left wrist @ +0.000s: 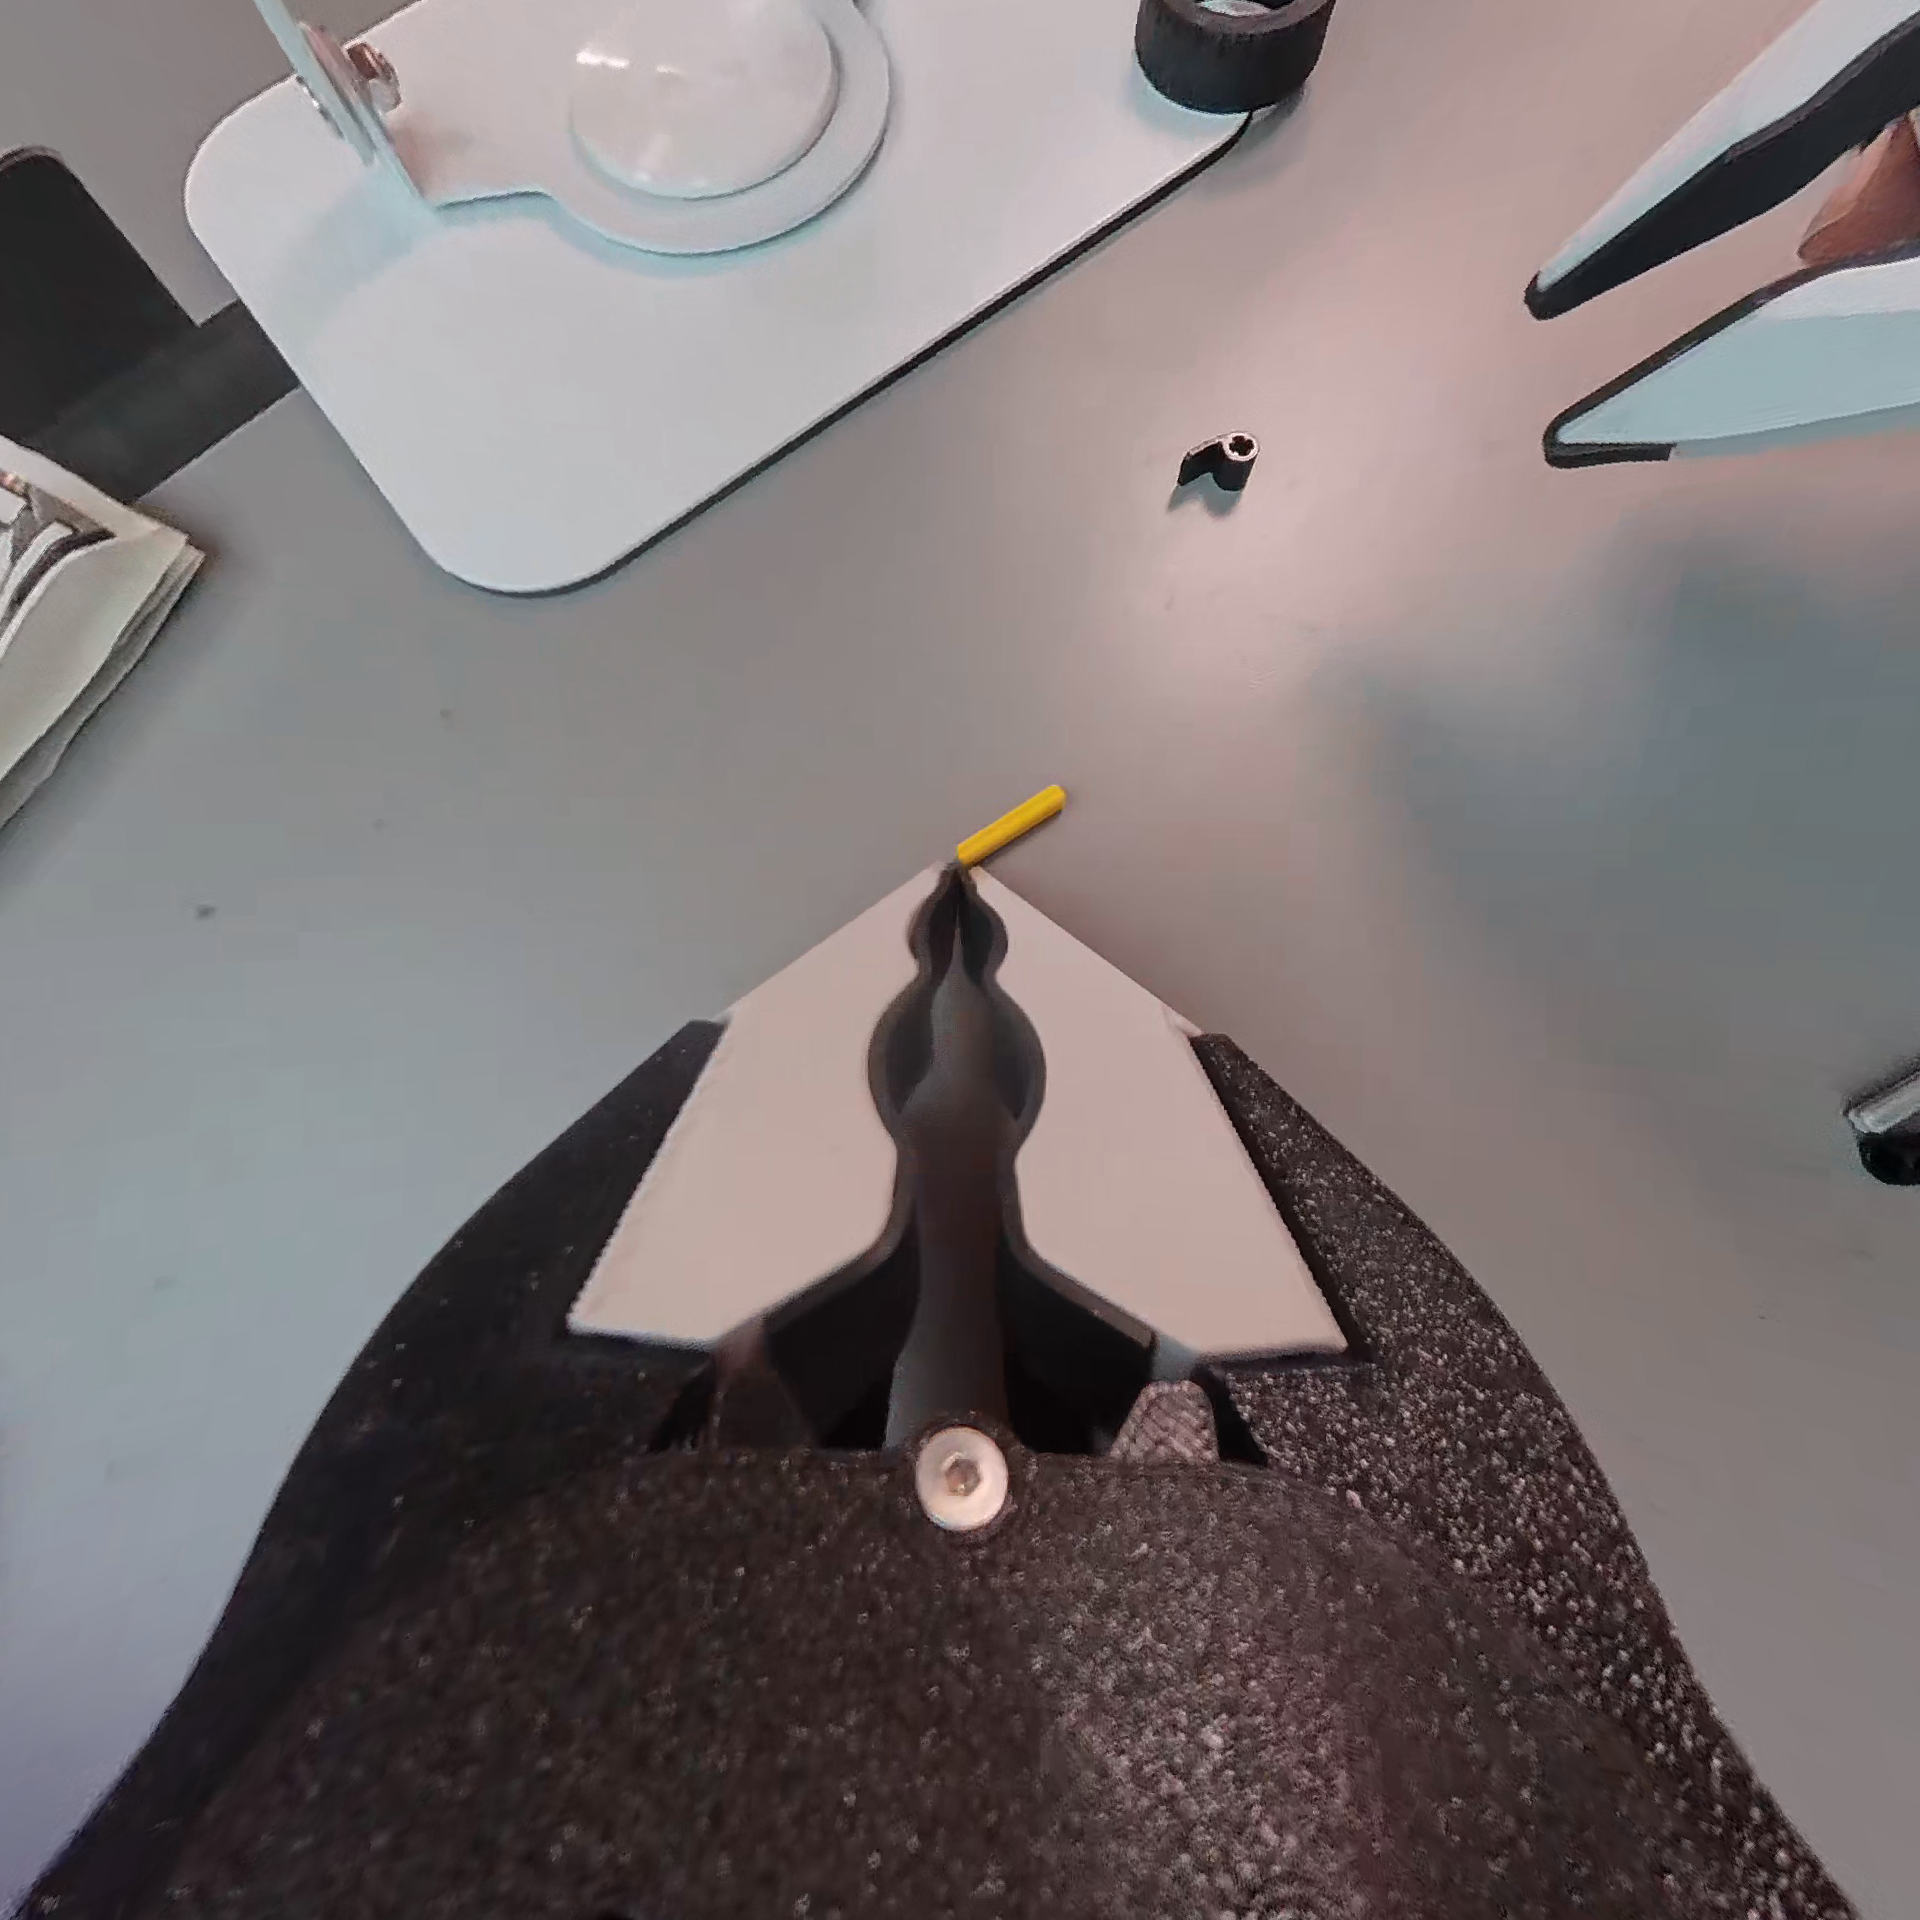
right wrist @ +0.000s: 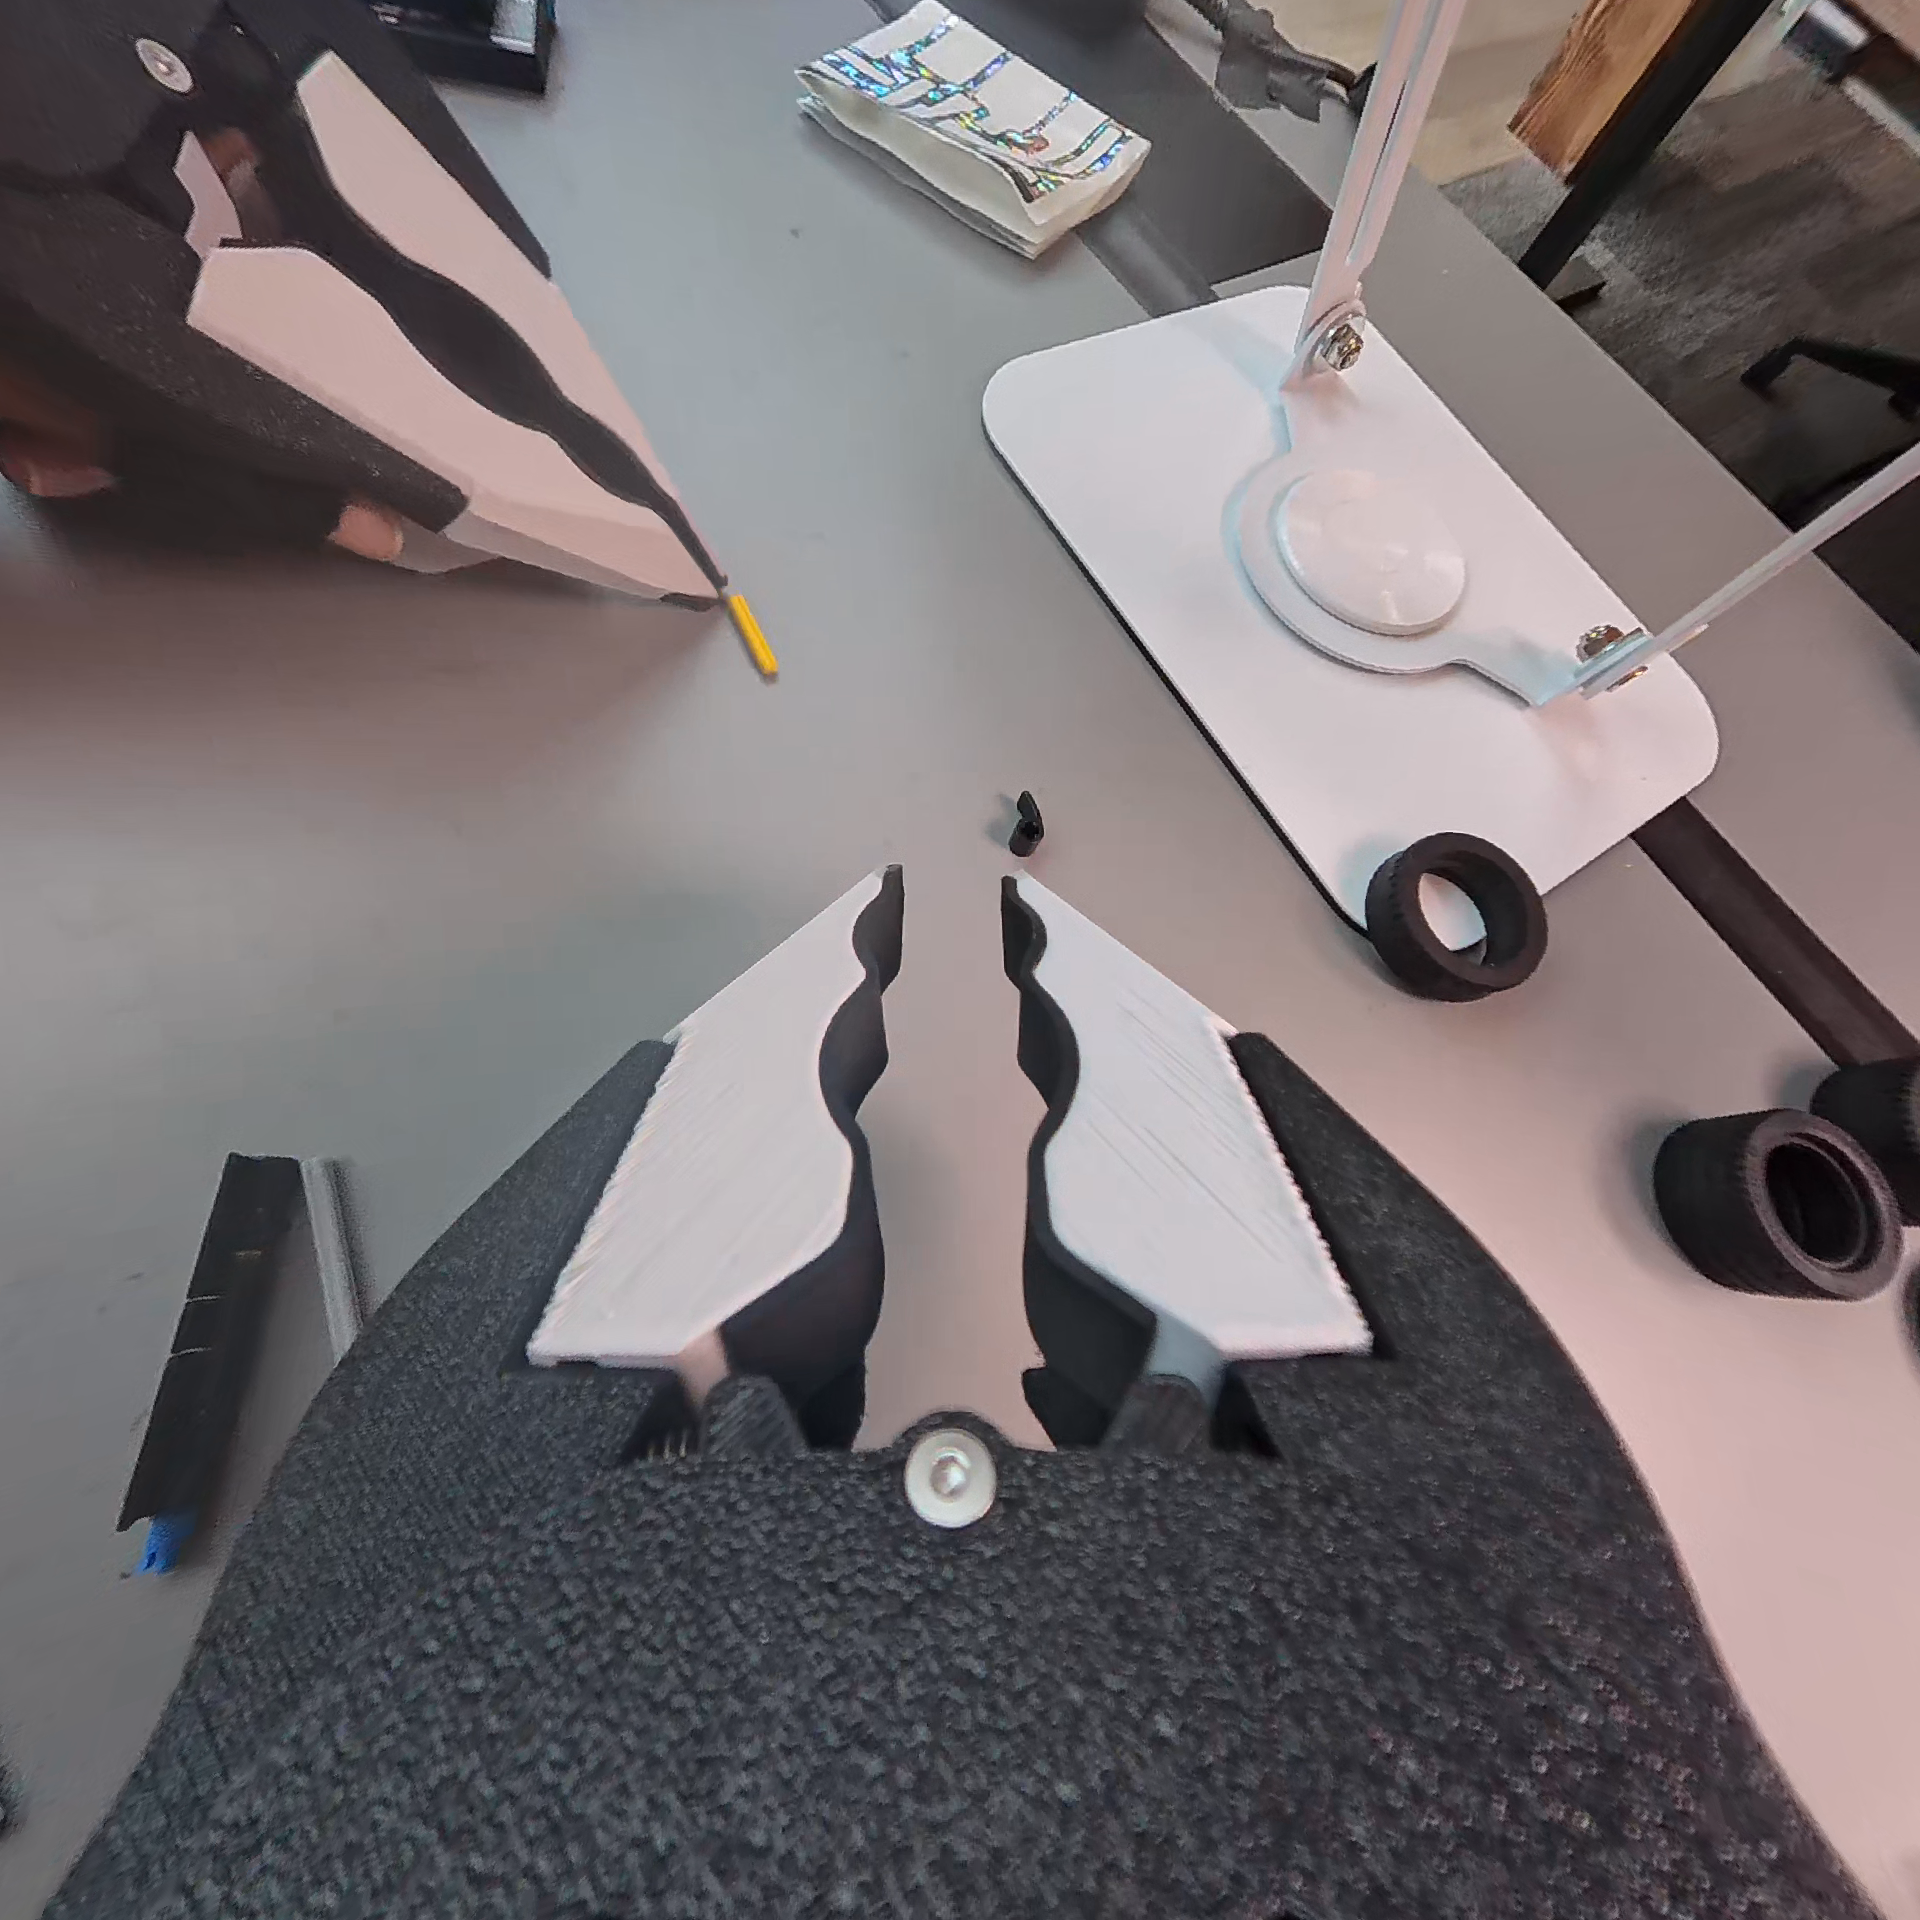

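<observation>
On the grey desk (right wrist: 312,831), the right gripper (right wrist: 951,878) is held parted and empty, just short of a small black connector (right wrist: 1025,823). Farther off, a yellow pin (left wrist: 1010,825) is pinched by its end in the closed left gripper (left wrist: 958,875) (tips meeting). Beyond stands a white stand base (right wrist: 1143,436), against whose near corner a black tyre (right wrist: 1455,930) rests.
</observation>
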A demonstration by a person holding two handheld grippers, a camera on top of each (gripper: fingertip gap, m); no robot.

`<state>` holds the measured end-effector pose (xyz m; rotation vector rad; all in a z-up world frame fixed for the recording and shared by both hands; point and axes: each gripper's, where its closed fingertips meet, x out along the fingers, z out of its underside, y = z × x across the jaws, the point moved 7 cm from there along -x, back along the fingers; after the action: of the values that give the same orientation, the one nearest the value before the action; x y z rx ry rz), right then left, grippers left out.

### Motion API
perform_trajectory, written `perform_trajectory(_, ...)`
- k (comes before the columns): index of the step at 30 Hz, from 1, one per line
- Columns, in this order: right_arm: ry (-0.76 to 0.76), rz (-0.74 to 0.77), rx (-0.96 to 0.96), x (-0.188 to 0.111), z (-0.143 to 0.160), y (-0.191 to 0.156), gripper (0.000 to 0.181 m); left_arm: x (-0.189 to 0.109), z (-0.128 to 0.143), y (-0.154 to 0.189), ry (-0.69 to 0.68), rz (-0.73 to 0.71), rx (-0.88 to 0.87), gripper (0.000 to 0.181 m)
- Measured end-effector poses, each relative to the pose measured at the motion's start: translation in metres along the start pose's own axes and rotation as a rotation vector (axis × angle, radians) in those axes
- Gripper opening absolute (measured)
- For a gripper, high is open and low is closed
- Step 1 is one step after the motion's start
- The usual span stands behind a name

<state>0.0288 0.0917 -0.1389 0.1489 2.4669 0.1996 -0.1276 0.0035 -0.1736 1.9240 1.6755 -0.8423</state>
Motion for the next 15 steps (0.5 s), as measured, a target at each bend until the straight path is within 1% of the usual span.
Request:
perform_trajectory(1, 0.005, -0.005, 0.005, 0.001, 0.0, 0.0, 0.018, 0.002, -0.003, 0.002, -0.003, 0.009, 0.031, 0.0)
perform_trajectory(5, 0.031, -0.052, -0.003, 0.011, 0.0, -0.005, 0.018, 0.012, -0.015, 0.021, 0.028, 0.127, 0.118, 0.0)
perform_trajectory(8, 0.026, -0.092, -0.075, 0.022, -0.003, -0.011, 0.018, 0.007, -0.024, 0.028, 0.085, 0.158, 0.152, 0.0)
perform_trajectory(10, 0.002, -0.13, -0.075, 0.032, -0.011, -0.015, 0.018, -0.003, -0.027, 0.023, 0.124, 0.136, 0.123, 0.0)
perform_trajectory(12, -0.044, -0.193, -0.087, 0.045, -0.017, -0.022, 0.022, -0.017, -0.031, 0.014, 0.194, 0.094, 0.049, 0.006)
perform_trajectory(15, -0.088, -0.19, -0.148, 0.068, -0.026, -0.024, 0.023, -0.039, -0.028, -0.001, 0.294, 0.028, -0.082, 0.015)
